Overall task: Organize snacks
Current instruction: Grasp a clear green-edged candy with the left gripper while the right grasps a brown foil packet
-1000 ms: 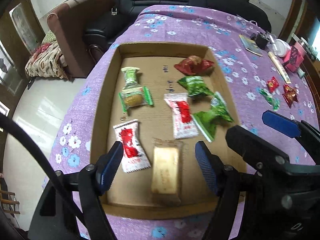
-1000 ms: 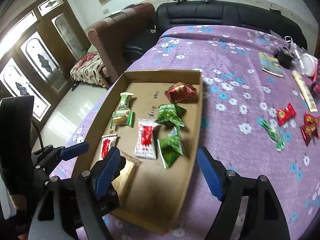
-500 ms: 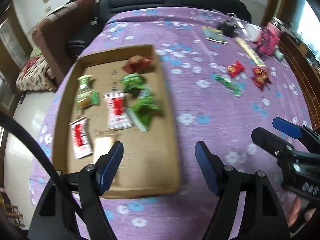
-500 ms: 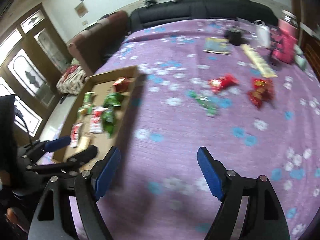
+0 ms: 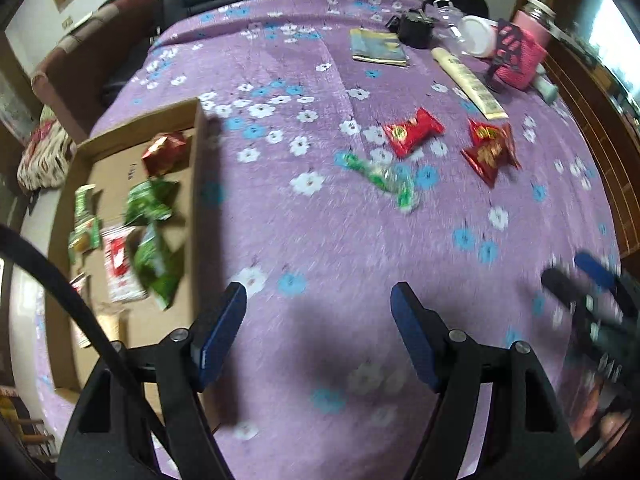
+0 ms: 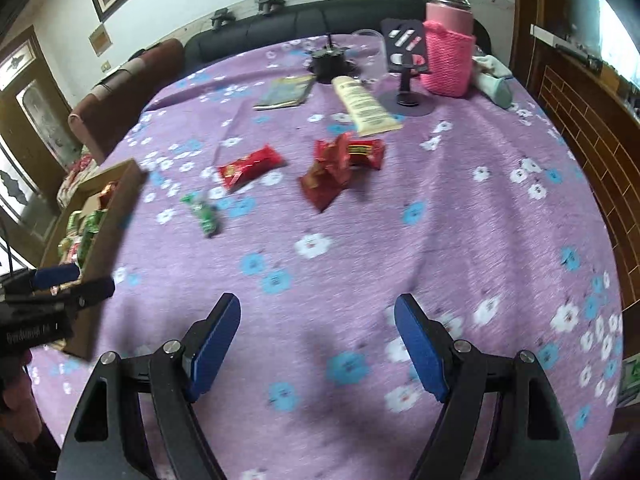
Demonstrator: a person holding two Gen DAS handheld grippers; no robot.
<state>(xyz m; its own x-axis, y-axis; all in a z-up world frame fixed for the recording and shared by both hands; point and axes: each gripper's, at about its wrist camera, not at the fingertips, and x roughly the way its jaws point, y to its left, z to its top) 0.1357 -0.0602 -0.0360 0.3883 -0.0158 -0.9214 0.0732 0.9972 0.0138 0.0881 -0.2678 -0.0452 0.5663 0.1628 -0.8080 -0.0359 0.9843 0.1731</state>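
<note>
Both tools (image 5: 318,312) (image 6: 318,322) agape (empty) above purple cloth (image 6: 360,240)

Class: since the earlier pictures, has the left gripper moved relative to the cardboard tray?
Yes. The left gripper has swung right, off the cardboard tray, which now lies at its left, and hovers over purple cloth.

Ahead of both claws I see bare purple table (image 6: 460,216), open to pass over. The cardboard tray (image 5: 196,184) walls off my left side. Farther on, a green candy (image 6: 202,212), a red packet (image 6: 250,168) and crumpled red wrappers (image 6: 340,164) lie spread apart. A pink-sleeved bottle (image 6: 448,52), cream tube (image 6: 364,106) and booklet (image 6: 286,92) crowd the far edge.
</note>
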